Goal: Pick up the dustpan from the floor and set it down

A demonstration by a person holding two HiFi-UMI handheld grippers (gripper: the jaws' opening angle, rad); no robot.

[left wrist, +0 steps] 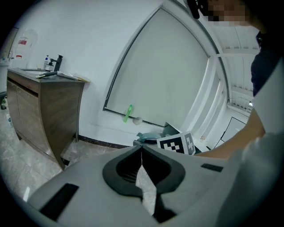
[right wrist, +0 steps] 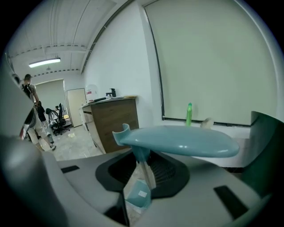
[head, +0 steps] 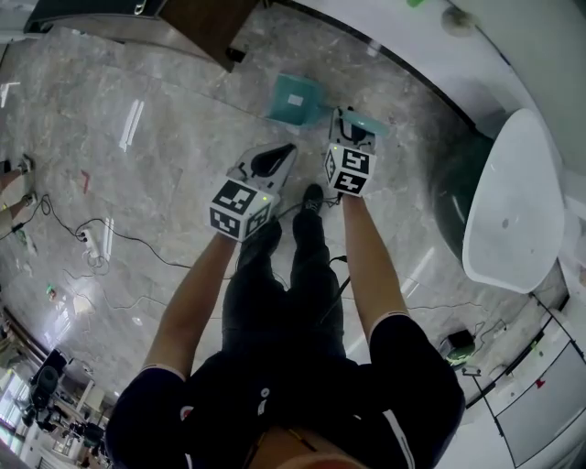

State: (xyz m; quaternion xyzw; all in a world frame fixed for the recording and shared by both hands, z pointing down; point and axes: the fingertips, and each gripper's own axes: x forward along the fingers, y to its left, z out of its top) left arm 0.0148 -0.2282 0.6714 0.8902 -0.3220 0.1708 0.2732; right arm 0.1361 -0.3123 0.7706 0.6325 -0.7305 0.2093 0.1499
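A teal long-handled dustpan shows its pan [head: 294, 99] over the marble floor ahead of my feet. In the right gripper view its broad top grip [right wrist: 182, 142] lies across the jaws. Its thin stem [right wrist: 144, 165] runs down between them to the pan [right wrist: 136, 200], which carries a white label. My right gripper [head: 353, 126] [right wrist: 143, 163] is shut on that stem just under the grip. I cannot tell whether the pan touches the floor. My left gripper [head: 286, 152] [left wrist: 142, 150] hangs beside it to the left, shut with nothing in it.
A wooden cabinet [head: 209, 22] [left wrist: 39, 106] [right wrist: 116, 119] stands at the far wall. A white rounded tabletop [head: 513, 201] and a dark green seat [head: 456, 188] are to the right. Cables [head: 92, 243] trail on the floor at left. A green bottle [right wrist: 189, 114] stands on the sill.
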